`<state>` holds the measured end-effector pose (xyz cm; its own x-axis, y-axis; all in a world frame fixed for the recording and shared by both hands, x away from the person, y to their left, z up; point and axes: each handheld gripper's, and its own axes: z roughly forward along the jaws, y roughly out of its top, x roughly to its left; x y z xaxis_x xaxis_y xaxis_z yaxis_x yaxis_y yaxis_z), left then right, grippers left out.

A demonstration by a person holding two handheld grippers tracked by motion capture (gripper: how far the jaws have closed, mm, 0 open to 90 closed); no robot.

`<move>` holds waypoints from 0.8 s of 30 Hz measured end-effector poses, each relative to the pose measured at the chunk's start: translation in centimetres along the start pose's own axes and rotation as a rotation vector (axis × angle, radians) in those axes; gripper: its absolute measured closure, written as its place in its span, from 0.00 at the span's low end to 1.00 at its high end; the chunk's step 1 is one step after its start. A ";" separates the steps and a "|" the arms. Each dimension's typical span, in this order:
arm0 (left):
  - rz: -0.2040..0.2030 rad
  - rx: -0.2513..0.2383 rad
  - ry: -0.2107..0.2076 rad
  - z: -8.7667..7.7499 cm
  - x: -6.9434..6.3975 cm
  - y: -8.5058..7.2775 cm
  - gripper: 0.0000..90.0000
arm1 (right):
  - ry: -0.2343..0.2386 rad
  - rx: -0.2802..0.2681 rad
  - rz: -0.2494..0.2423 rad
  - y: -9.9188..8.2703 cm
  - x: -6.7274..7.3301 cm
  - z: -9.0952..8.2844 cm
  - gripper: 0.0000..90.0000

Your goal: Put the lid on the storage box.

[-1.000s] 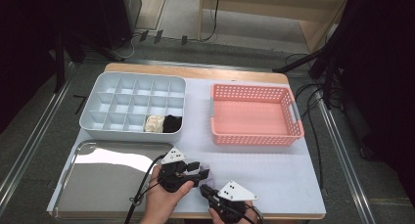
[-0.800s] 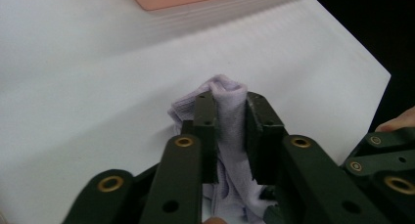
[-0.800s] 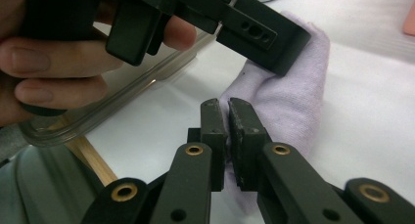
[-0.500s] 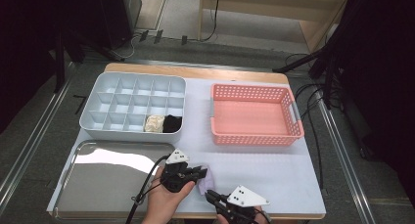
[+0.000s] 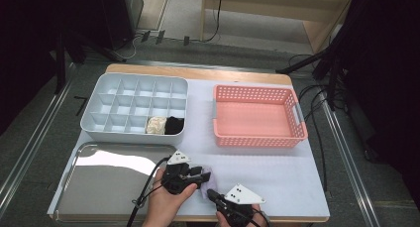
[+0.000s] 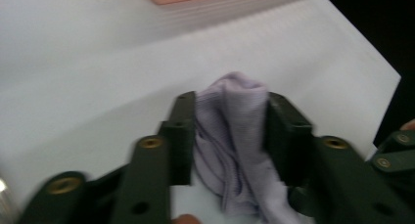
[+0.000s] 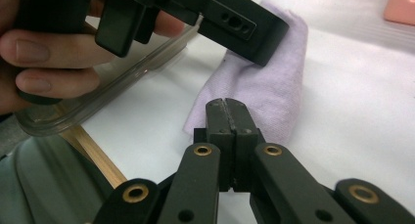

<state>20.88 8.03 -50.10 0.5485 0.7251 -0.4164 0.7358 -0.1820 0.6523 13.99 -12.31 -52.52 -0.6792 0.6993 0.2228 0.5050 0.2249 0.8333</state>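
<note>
**Left gripper reopens around the lilac cloth**

High view: the left gripper (image 5: 198, 176) sits near the table's front edge, just right of the steel tray (image 5: 99, 187), with its jaws pointing right over a small lilac cloth (image 5: 207, 186). A second ago both grippers were close together at this spot. Now the right gripper (image 5: 213, 194) lies a little nearer the front edge, its tip just beside the cloth. The grey divider box (image 5: 133, 108) holds a cream bundle (image 5: 156, 125) and a black bundle (image 5: 174, 125) in two neighbouring front cells. The pink basket (image 5: 257, 117) stands empty.

Left gripper view: the cloth (image 6: 235, 136) stands bunched between the two black jaws, which are about half open. They have just been opening after a brief squeeze, and the fabric fills the gap from one jaw to the other. The pads seem to touch it lightly rather than clamp it, so I judge the grip loose.

Right gripper view: the right gripper (image 7: 227, 109) has its jaws fully together with nothing between them, the tip resting at the edge of the cloth (image 7: 269, 87). The left gripper (image 7: 244, 28) hangs over the cloth's far end.

The cloth looks folded into a roll. The next step is probably a firm pinch and a lift towards a free cell of the box.
</note>
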 end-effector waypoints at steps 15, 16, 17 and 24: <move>-0.135 0.096 -0.155 1.1 1.2 -0.2 0.52 | 0.002 0.004 0.003 -0.2 -0.2 -0.1 1.00; -0.139 0.101 -0.160 1.1 1.2 -0.2 0.53 | 0.003 0.005 0.002 -0.2 -0.1 -0.1 1.00; -0.144 0.107 -0.170 1.2 1.2 -0.3 0.54 | 0.003 0.005 -0.002 -0.2 -0.1 -0.1 1.00; -0.169 0.119 -0.229 1.5 1.4 -0.6 0.72 | 0.001 0.003 -0.008 -0.2 -0.2 0.0 1.00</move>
<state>21.81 8.13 -52.04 0.4799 0.5857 -0.6532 0.8580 -0.1578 0.4889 13.98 -12.51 -52.71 -0.6835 0.6971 0.2165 0.5010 0.2323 0.8337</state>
